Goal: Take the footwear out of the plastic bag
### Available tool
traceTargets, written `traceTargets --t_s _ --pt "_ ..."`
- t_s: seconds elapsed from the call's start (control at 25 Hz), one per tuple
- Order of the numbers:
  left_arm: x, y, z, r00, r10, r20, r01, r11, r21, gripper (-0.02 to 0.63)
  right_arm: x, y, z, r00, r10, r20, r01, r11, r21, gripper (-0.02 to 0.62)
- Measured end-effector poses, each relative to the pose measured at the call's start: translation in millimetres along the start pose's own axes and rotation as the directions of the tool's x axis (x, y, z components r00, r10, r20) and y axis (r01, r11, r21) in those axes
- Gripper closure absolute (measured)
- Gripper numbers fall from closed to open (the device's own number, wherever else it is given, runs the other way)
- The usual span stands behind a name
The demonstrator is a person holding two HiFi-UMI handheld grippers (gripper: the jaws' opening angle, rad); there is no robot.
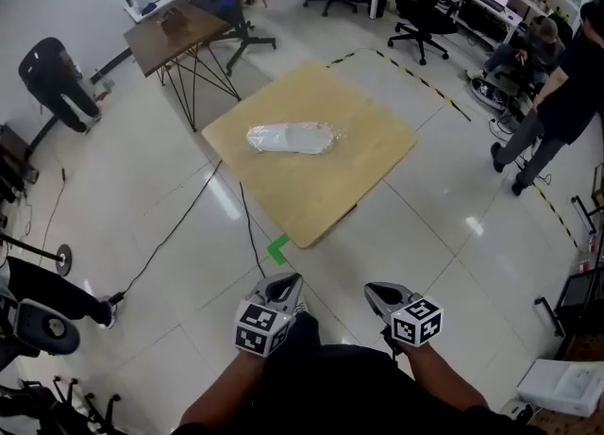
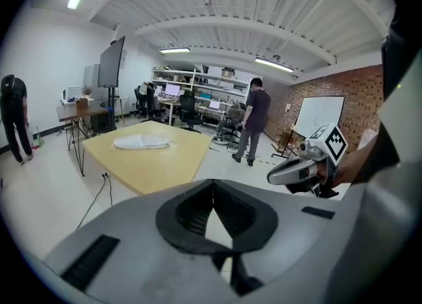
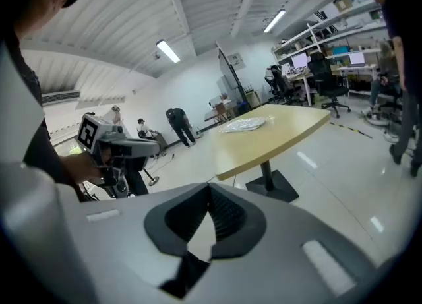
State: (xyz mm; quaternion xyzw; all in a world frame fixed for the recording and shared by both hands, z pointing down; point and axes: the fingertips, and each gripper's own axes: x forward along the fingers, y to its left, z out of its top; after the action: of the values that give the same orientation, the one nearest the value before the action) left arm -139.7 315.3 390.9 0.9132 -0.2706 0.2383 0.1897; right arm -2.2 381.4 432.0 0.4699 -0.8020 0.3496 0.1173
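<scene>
A clear plastic bag [image 1: 292,138] with pale footwear inside lies on the square wooden table [image 1: 357,167], left of its middle. The bag also shows far off in the left gripper view [image 2: 142,142] and in the right gripper view [image 3: 245,124]. My left gripper [image 1: 288,283] and right gripper [image 1: 375,292] are held close to my body, well short of the table, over the floor. Both are shut with nothing between the jaws. In each gripper view the jaws meet at the tip, left gripper [image 2: 212,184] and right gripper [image 3: 210,187].
A green tape mark [image 1: 278,250] and a black cable [image 1: 247,225] lie on the floor near the table's near corner. A brown side table [image 1: 176,34] stands behind. A person [image 1: 557,108] walks at the right by yellow-black floor tape [image 1: 555,215]. Office chairs and desks stand beyond.
</scene>
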Motion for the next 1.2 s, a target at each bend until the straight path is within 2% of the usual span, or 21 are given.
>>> traceTargets --t_s 0.16,0.24,0.36,0.48,0.56,0.8,0.88,1.0,1.08,1.2 --pt "19.7 69.1 27.1 1.0 -0.012 0.01 0.012 0.999 0.034 0.598 42.0 -26.7 38.6 0.997 -0.078 -0.03 0.077 0.996 -0.04 0.592" --pt "32.5 100.3 38.9 1.0 -0.008 0.01 0.007 0.997 0.071 0.598 62.8 -40.0 68.4 0.995 -0.104 -0.011 0.102 0.991 -0.089 0.592" --pt "50.2 135.3 62.0 1.0 0.0 0.005 -0.001 0.995 0.099 0.598 85.4 -52.3 112.0 0.992 -0.124 0.018 0.125 0.987 -0.105 0.592" --pt "63.8 152.4 81.2 1.0 -0.02 0.01 0.019 0.995 0.096 0.598 100.9 -56.8 138.7 0.992 -0.123 0.018 0.124 0.984 -0.125 0.592" --pt "78.4 161.8 89.3 1.0 -0.022 -0.005 0.022 0.993 0.12 0.598 112.7 -66.9 150.1 0.992 -0.126 0.009 0.126 0.981 -0.146 0.592" --pt "128.5 174.9 111.2 0.998 0.015 -0.053 -0.006 0.987 0.161 0.598 137.4 -112.8 174.4 0.996 -0.079 -0.047 0.07 0.983 -0.171 0.592" --pt "149.8 175.1 120.4 0.996 0.049 -0.072 -0.033 0.976 0.214 0.598 144.4 -136.1 181.9 0.997 -0.047 -0.068 0.034 0.981 -0.19 0.592" --pt "192.4 183.3 128.3 0.982 0.13 -0.137 -0.076 0.937 0.341 0.593 155.3 -176.0 199.3 0.996 -0.002 -0.093 -0.018 0.975 -0.22 0.592" --pt "222.7 197.1 131.7 0.967 0.181 -0.181 -0.093 0.907 0.41 0.54 166.2 -198.7 211.7 0.993 0.028 -0.11 -0.055 0.967 -0.249 0.592" --pt "258.4 225.7 137.7 0.943 0.244 -0.228 -0.125 0.891 0.436 0.506 184.5 -218.4 224.7 0.987 0.087 -0.137 -0.123 0.954 -0.275 0.592"
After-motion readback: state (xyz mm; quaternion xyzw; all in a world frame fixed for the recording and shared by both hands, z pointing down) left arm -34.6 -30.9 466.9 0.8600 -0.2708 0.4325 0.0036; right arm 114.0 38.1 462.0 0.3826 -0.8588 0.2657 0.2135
